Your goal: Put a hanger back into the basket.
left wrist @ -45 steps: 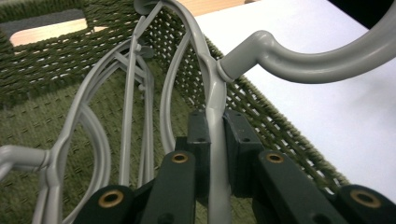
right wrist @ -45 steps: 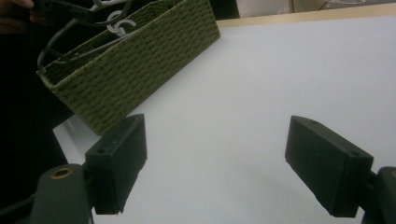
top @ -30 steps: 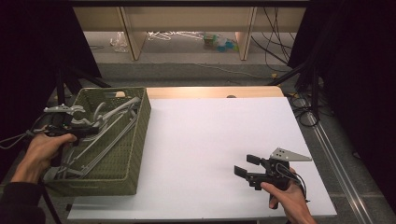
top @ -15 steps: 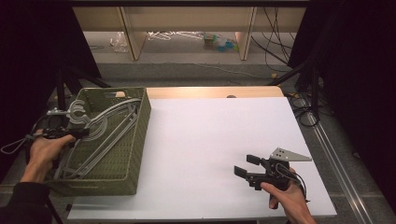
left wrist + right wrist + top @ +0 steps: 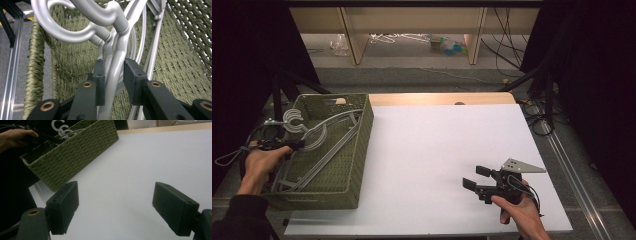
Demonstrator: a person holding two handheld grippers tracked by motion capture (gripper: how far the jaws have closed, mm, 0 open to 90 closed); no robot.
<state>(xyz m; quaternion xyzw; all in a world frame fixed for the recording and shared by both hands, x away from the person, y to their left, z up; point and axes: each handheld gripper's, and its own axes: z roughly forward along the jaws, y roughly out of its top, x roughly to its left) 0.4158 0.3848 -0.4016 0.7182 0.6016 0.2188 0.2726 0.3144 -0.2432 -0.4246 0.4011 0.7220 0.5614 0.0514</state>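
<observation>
The grey hanger (image 5: 117,62) stands gripped at its neck, just under the hook, between the pads of the left gripper (image 5: 113,75), inside the green woven basket (image 5: 357,145) at the left edge of the white table (image 5: 437,150). Compared with half a second earlier, the bundle of hangers (image 5: 319,145) has been drawn further toward the basket's left wall, and the hooks (image 5: 294,120) now rise above the rim at its near-left side, where a second ago they lay nearer the basket's middle. The left hand (image 5: 259,162) has pulled back and outward with them, its forearm coming up from the lower left corner with the knuckles over the basket's left rim. A second hanger neck sits just beside the held one, touching it. The right gripper (image 5: 479,177) has not shifted: it rests low over the near-right part of the table, jaws spread wide with nothing between them, held by the right hand (image 5: 517,212) and pointing left toward the basket, well apart from it.
</observation>
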